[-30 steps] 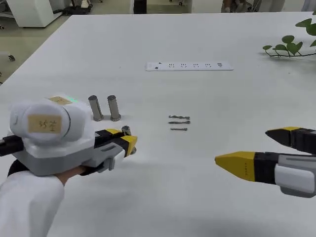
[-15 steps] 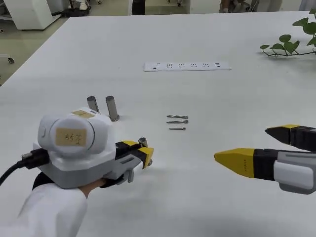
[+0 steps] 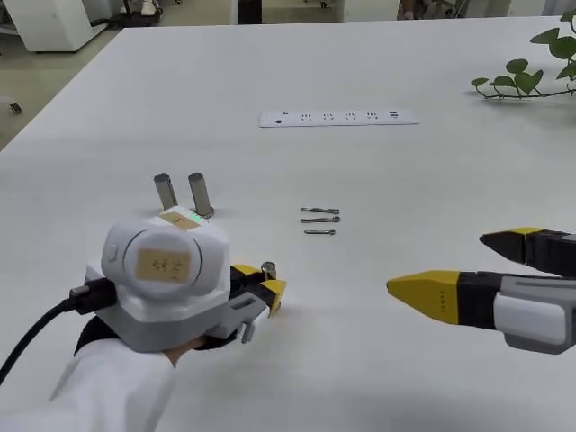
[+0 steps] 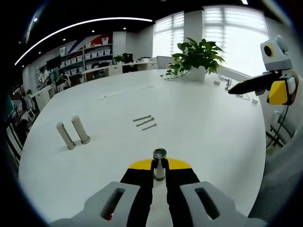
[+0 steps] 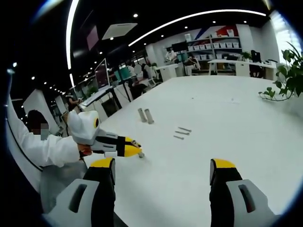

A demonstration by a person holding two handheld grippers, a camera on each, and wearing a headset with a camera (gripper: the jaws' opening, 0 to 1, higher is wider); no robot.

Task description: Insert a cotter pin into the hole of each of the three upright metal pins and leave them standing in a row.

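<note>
We see the metal pin [image 4: 159, 161] in the left claw [image 3: 268, 290] as dull brushed grey metal, the cotter pins [image 3: 319, 220] thin, brighter metal, the tabletop [image 3: 360, 306] smooth matt white, the claw itself yellow-and-black plastic.

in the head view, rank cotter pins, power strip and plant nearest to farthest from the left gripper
1. cotter pins, ahead and right of the left gripper
2. power strip, farther up the table
3. plant, far right corner

The left gripper [image 3: 269, 292], pointing right, clamps an upright metal pin [image 4: 159, 163] between its jaws, while the right gripper [image 3: 438, 265] hovers level, pointing left, jaws spread wide.
</note>
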